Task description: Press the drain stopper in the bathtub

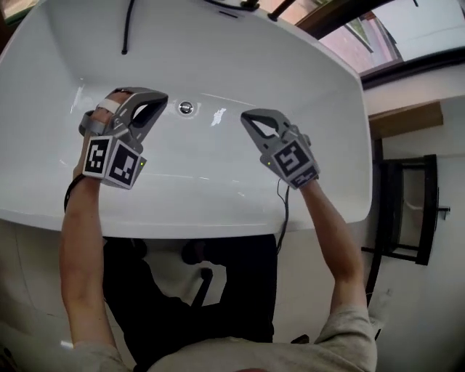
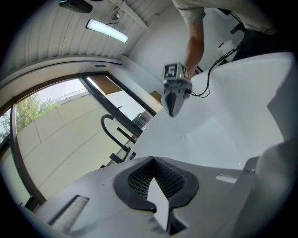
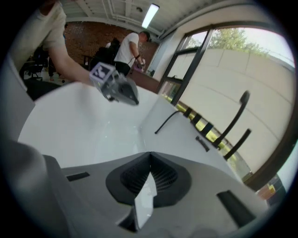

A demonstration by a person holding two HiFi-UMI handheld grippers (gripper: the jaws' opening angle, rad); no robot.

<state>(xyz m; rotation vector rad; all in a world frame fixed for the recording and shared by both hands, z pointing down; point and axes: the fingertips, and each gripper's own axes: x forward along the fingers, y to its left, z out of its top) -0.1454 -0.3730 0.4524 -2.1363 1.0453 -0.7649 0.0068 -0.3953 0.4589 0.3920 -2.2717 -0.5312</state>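
The drain stopper [image 1: 186, 107] is a small round chrome cap on the white bathtub [image 1: 218, 189] floor, seen only in the head view. My left gripper [image 1: 161, 96] hangs just left of the stopper, jaws shut and empty, tip a short way off it. My right gripper [image 1: 245, 116] hovers to the stopper's right, a bit farther away, also shut with nothing held. In the left gripper view my left gripper [image 2: 153, 159] has its jaws meeting at a point, and the right gripper [image 2: 174, 95] shows across the tub. The right gripper view shows the left gripper [image 3: 118, 89] over the tub.
A black hose [image 1: 128, 27] hangs down the tub's far wall, with black tap fittings [image 1: 231, 4] at the far rim. A black metal rack [image 1: 407, 211] stands right of the tub. Large windows lie beyond. A person [image 3: 128, 46] stands in the room behind.
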